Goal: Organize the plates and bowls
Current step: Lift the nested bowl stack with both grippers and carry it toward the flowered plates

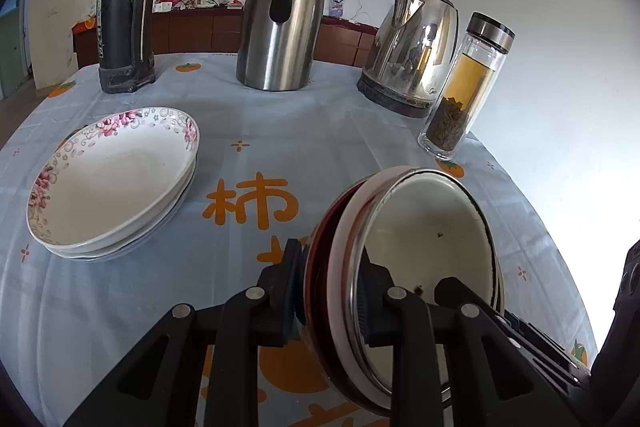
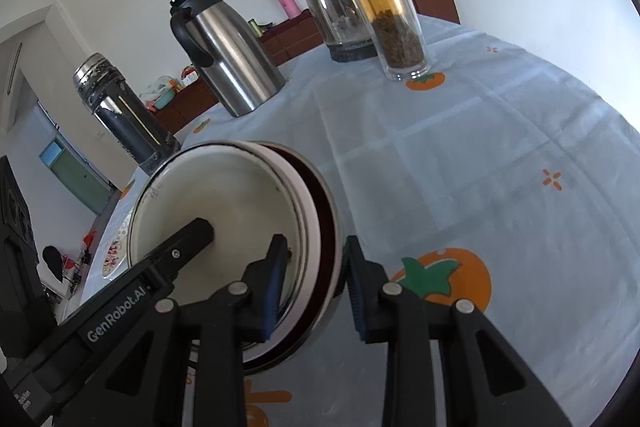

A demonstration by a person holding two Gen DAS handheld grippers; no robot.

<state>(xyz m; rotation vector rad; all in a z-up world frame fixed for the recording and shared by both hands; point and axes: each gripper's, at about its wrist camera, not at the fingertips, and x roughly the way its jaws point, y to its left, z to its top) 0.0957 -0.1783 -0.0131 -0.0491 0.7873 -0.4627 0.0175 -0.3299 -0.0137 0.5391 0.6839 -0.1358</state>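
left gripper is pinching the near rim of a nested stack of bowls, one finger outside the stack and one inside the top bowl. right gripper straddles the opposite rim, jaws part spread; the inner pad touches the bowl wall, the outer pad stands just off it, so its grip is judged incomplete. the stack is held tilted on edge above the near right part of the table, probably so both rims can be caught for a two-handed carry.

stack make-up: cream enamel bowl with a dark rim line innermost, a pale pink bowl next, a dark red one outermost. small dark specks show on the cream interior.

floral-rimmed plates sit stacked flat toward the left edge, well apart from the bowls. flasks, kettle and tea bottle line the far edge.
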